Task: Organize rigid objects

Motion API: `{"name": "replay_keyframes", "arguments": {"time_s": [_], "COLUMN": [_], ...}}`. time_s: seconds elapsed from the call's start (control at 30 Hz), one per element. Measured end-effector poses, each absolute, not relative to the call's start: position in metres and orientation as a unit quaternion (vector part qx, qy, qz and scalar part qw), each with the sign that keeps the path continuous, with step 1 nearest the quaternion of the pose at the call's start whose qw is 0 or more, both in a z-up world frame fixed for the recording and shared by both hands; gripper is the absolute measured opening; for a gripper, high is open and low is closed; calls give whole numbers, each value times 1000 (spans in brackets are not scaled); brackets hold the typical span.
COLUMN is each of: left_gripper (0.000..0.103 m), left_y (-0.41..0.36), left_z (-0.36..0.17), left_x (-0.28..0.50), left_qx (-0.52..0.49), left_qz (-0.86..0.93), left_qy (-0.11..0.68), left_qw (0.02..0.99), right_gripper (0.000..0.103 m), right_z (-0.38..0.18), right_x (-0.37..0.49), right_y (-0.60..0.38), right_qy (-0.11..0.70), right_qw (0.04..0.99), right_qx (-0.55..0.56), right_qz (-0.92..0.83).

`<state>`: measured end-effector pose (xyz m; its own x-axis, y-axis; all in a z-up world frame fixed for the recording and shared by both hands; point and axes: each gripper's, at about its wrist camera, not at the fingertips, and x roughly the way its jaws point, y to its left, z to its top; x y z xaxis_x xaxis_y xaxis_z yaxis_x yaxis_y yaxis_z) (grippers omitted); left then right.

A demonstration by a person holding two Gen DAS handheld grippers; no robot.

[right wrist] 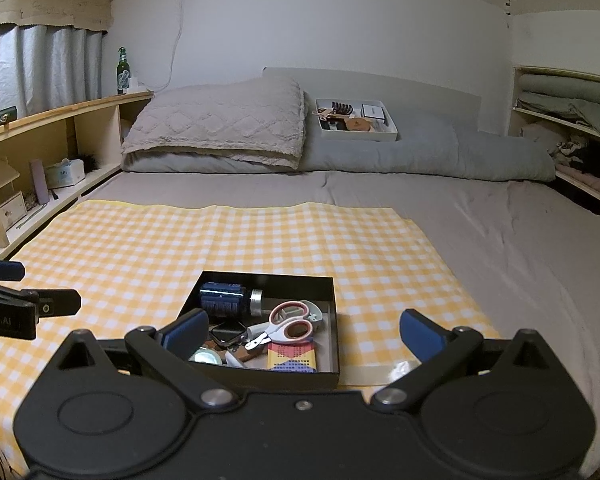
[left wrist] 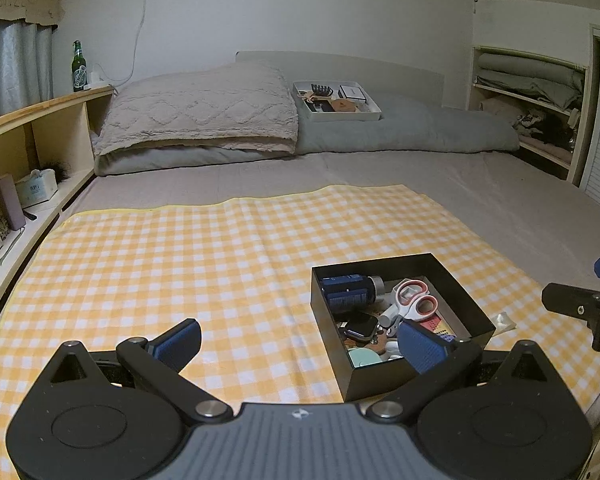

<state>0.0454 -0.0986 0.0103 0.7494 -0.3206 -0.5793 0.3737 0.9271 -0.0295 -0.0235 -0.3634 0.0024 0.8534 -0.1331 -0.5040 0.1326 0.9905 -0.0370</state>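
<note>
Left wrist view: left gripper spread wide, empty. Right gripper spread wide too, empty. Black box on checked cloth, scissors and blue bottle inside.

Left gripper showing a black body with a ribbed grey centre plate, blue ribbed pads tipping black linkage arms, silver pivot screws at six o'clock, right gripper wearing matching all-black housing, white lettering showing on the left gripper's side at nine o'clock
</note>
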Motion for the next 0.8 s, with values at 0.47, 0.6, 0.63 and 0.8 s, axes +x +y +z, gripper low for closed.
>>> {"name": "replay_keyframes", "arguments": {"time_s": [0.47, 0.6, 0.63, 0.8], "left_gripper": [103, 103, 103, 103], "left_y": [-99, -100, -100, -100], "left_z": [11, 11, 11, 11], "left_x": [45, 45, 45, 45], "left_qx": [44, 44, 44, 43], "left_qz": [-187, -186, -186, -186], "left_qy": [302, 302, 302, 302], "left_qw": [934, 934, 934, 934], "right_gripper": [103, 103, 103, 103], "right_z": [3, 2, 2, 2], "right_x": [-23, -23, -23, -23], "right_y": [-361, -360, -359, -358], "right_qy": [263, 263, 263, 264], "right_qw": [962, 962, 962, 962], "right_qx": [-3, -3, -4, -4], "right_qz": [-68, -67, -67, -66]}}
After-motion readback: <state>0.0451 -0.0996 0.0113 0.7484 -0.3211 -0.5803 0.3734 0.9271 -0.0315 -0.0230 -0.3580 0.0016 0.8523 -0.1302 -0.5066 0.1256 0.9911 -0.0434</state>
